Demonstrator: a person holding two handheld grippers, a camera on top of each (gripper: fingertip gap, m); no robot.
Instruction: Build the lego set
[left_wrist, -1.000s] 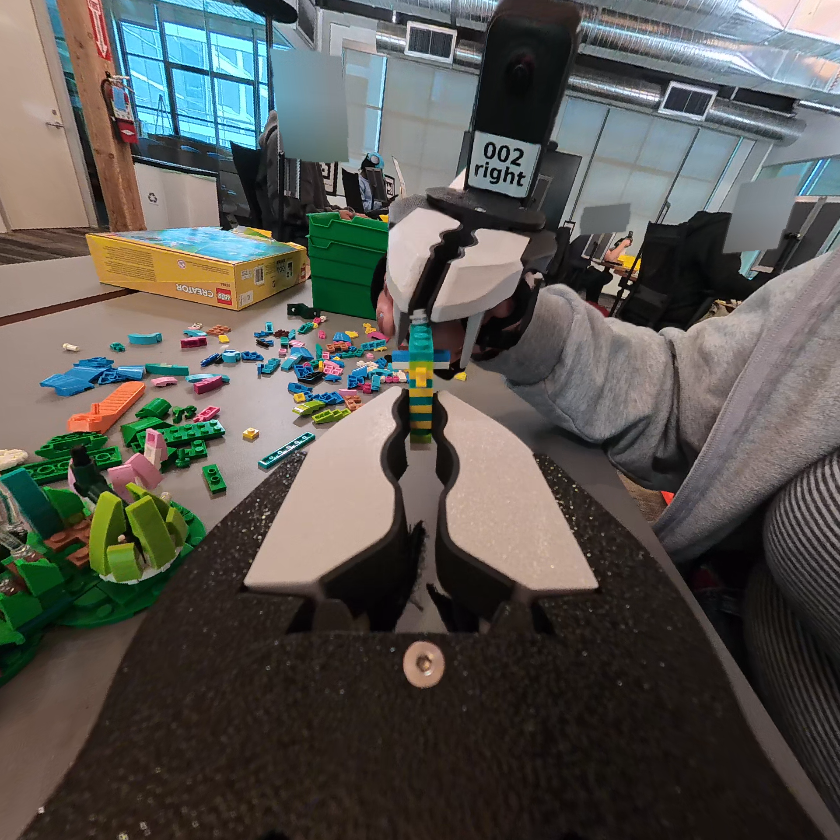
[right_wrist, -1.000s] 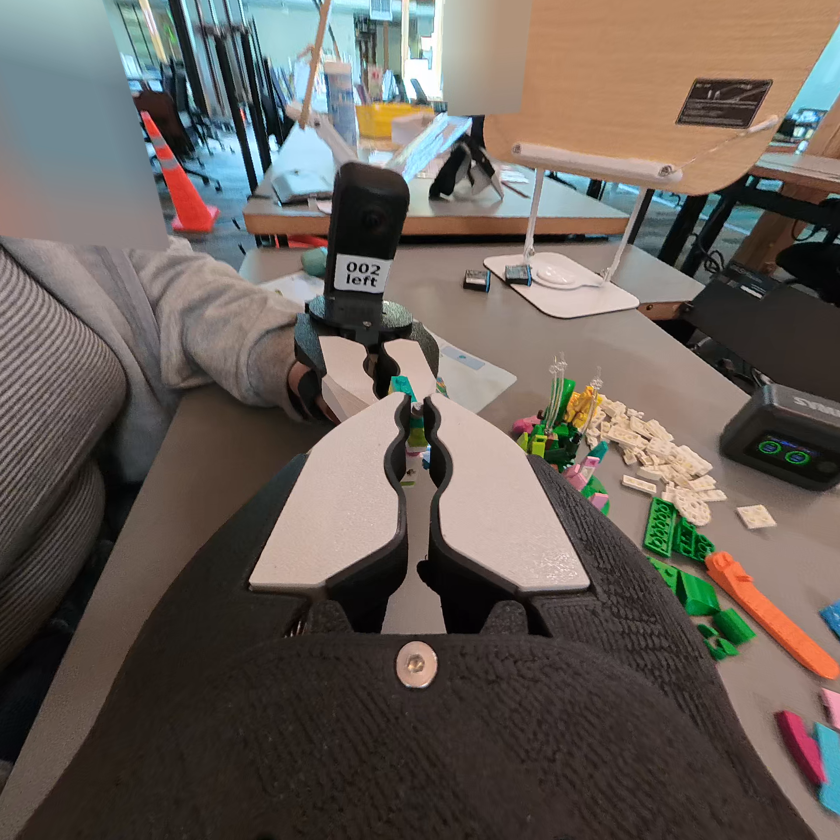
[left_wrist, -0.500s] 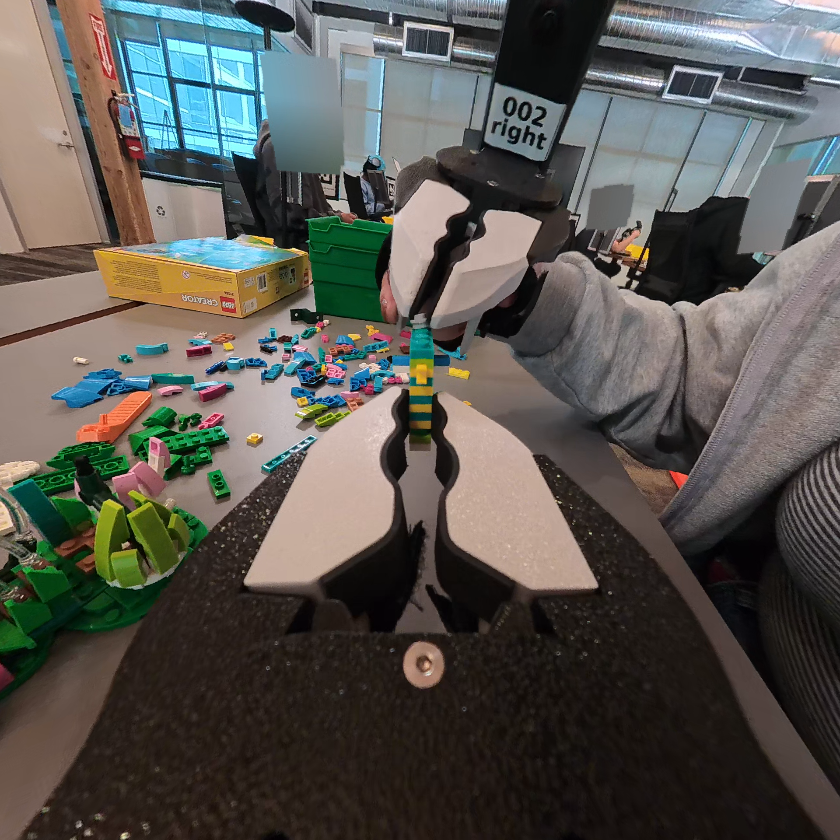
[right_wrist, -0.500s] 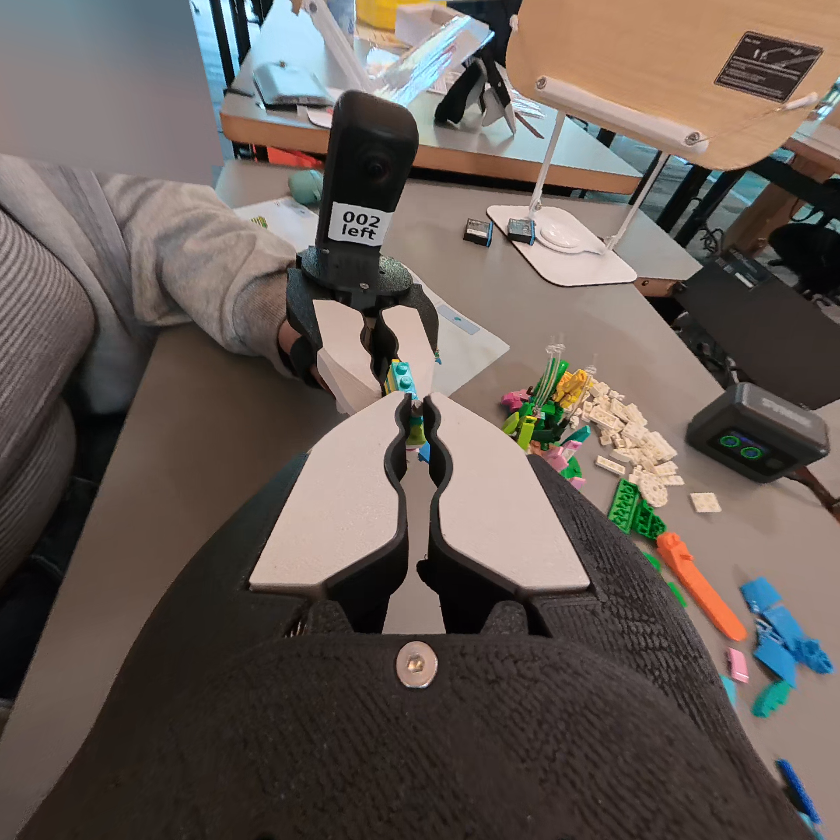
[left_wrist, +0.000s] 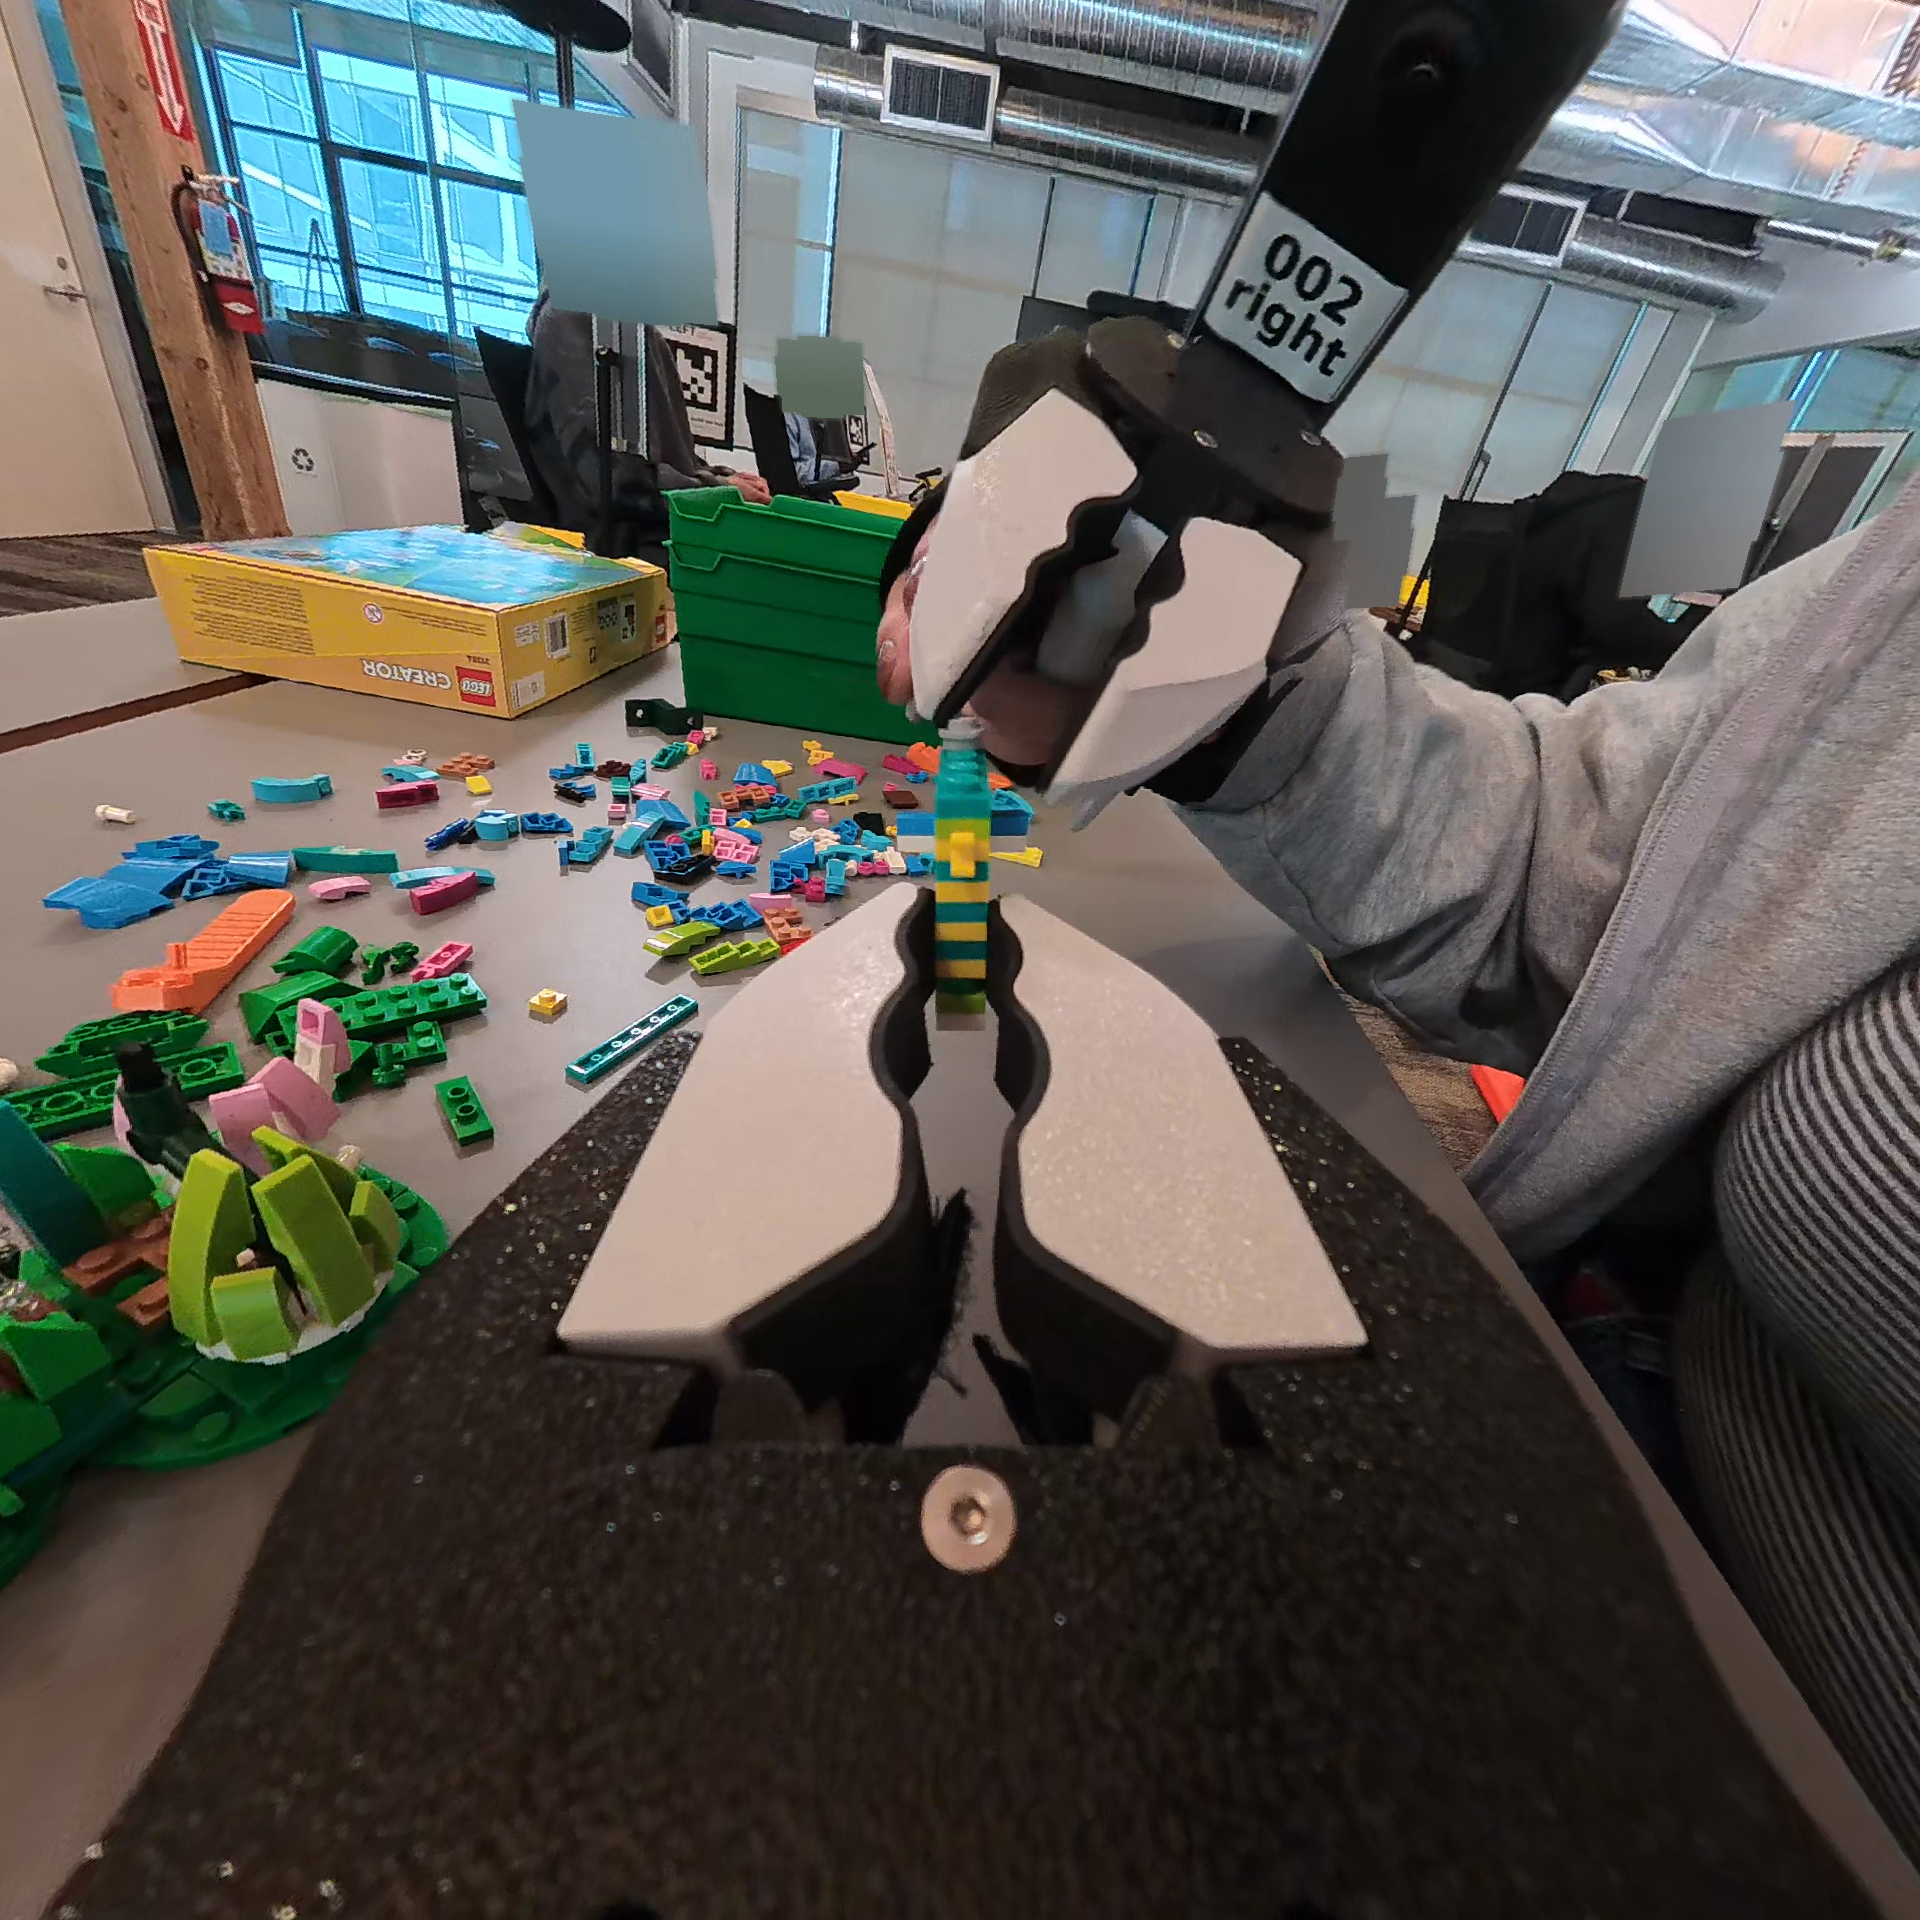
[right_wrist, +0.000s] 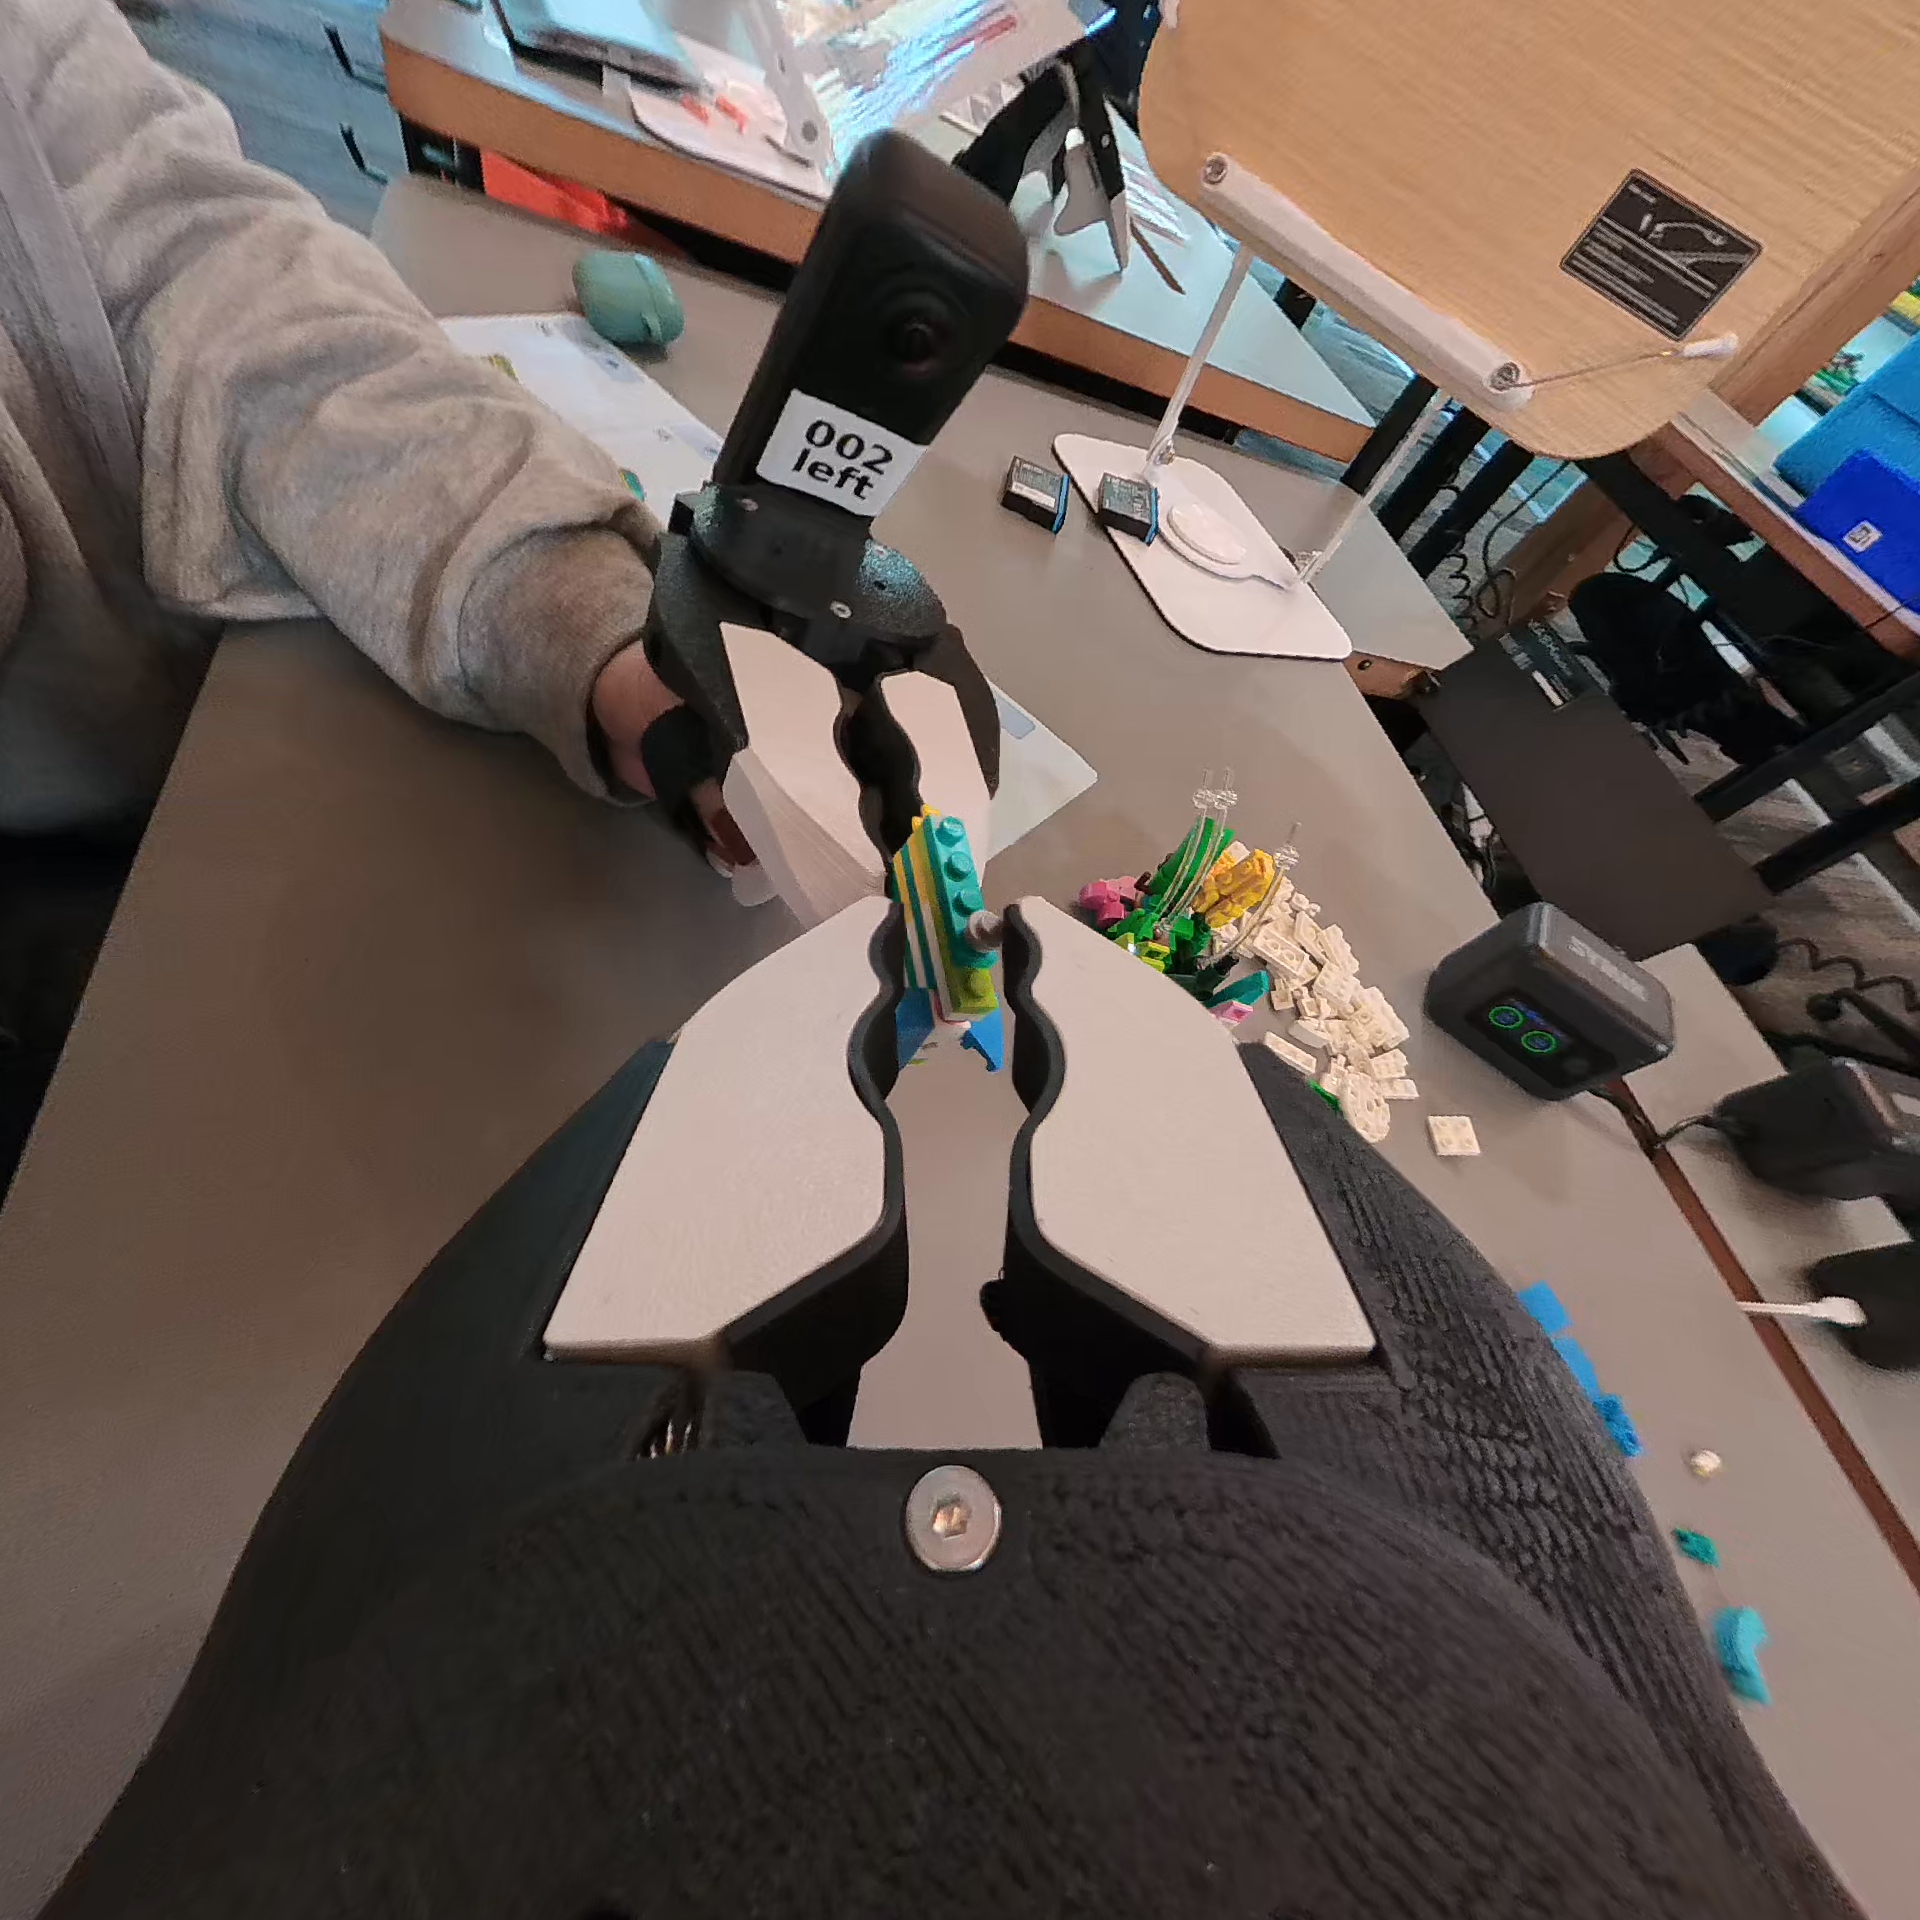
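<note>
A slim stack of teal, yellow, green and blue bricks (left_wrist: 961, 914) stands upright in my left gripper (left_wrist: 961, 920), which is shut on its lower part. A small grey pin (left_wrist: 961, 727) sticks out of the stack's top. My right gripper (left_wrist: 997, 758) hangs tilted above it, jaws apart, one fingertip (left_wrist: 935, 707) touching the pin. In the right wrist view the stack (right_wrist: 940, 925) lies between the open tips of my right gripper (right_wrist: 951, 914), with the pin (right_wrist: 982, 925) against the right finger. The left gripper (right_wrist: 883, 862) holds the stack from behind.
Loose coloured bricks (left_wrist: 727, 831), an orange brick separator (left_wrist: 203, 951) and a green plant build (left_wrist: 208, 1278) lie on the grey table. A yellow box (left_wrist: 416, 613) and green bins (left_wrist: 779, 603) stand behind. White bricks (right_wrist: 1340, 997), a dark device (right_wrist: 1548, 997) and a lamp base (right_wrist: 1205, 582) are at the right. Both grippers' tips are close together, under 4 cm apart. The dark device (right_wrist: 1548, 997) is about equally far from each gripper, around 30 centimetres.
My right gripper has opened and tilted, its view now looking more steeply down at the table. The left gripper still holds the stack in about the same place.
</note>
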